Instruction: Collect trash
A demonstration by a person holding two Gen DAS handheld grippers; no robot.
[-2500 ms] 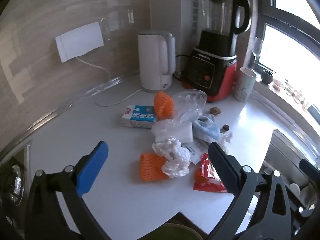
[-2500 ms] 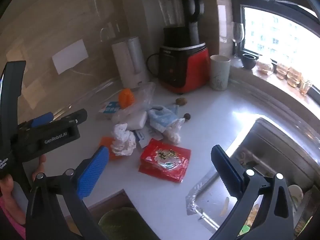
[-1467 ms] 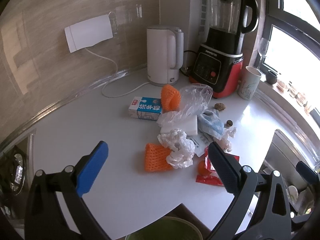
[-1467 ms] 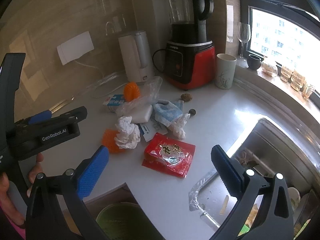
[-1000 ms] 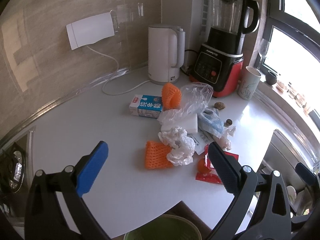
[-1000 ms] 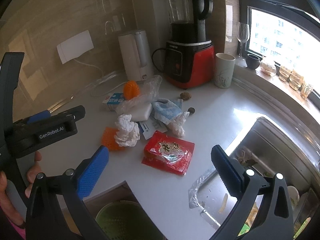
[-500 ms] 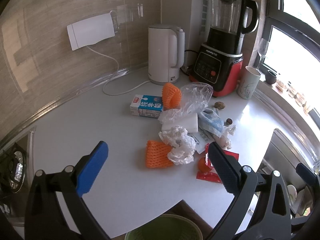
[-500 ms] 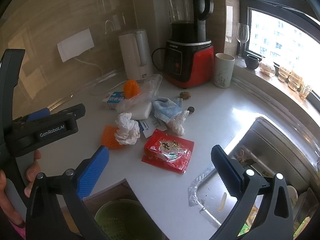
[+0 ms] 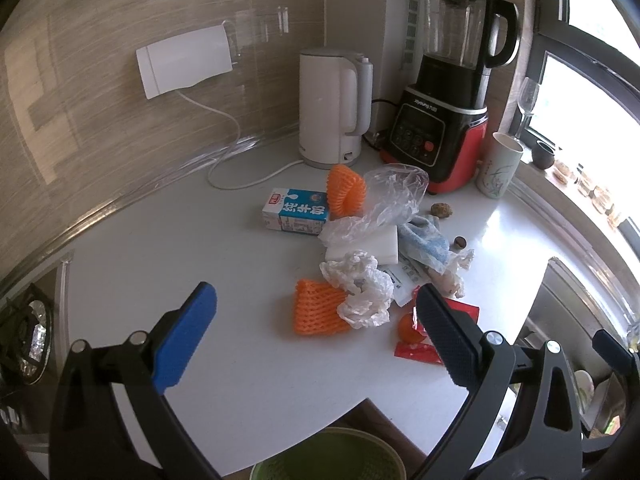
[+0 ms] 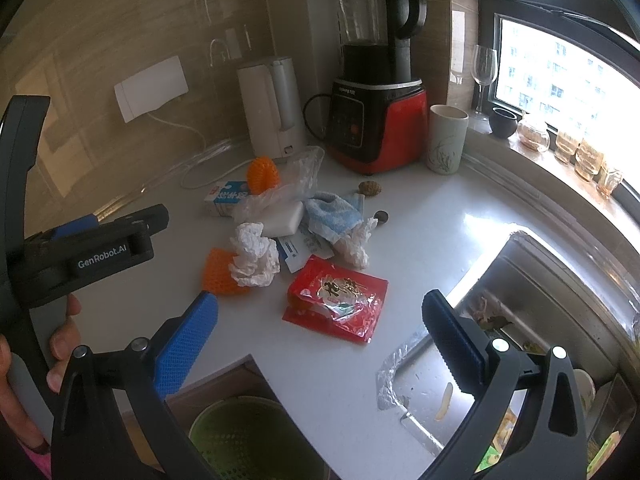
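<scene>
A pile of trash lies on the white counter (image 9: 168, 264): an orange foam net (image 9: 316, 312) (image 10: 218, 272), crumpled white paper (image 9: 360, 292) (image 10: 256, 256), a red snack packet (image 10: 338, 298) (image 9: 416, 344), a blue milk carton (image 9: 296, 214) (image 10: 226, 198), a clear plastic bag (image 9: 384, 200), a second orange net (image 9: 346, 190) and a blue cloth (image 10: 334, 214). My left gripper (image 9: 316, 340) hangs open above the counter's near edge, short of the pile. My right gripper (image 10: 320, 340) is open too, just in front of the red packet. A green bin (image 10: 244, 440) (image 9: 328, 456) stands below the edge.
A white kettle (image 9: 332, 108), a red-and-black blender (image 9: 448, 92) and a mug (image 9: 498, 164) stand at the back. A steel sink (image 10: 520, 320) holds scraps on the right. Glasses line the window sill (image 10: 560, 148). A hand (image 10: 60, 336) grips the left tool.
Both grippers have drifted back and up slightly from the pile, which now sits a bit farther off. Both stay open and the trash has not moved.
</scene>
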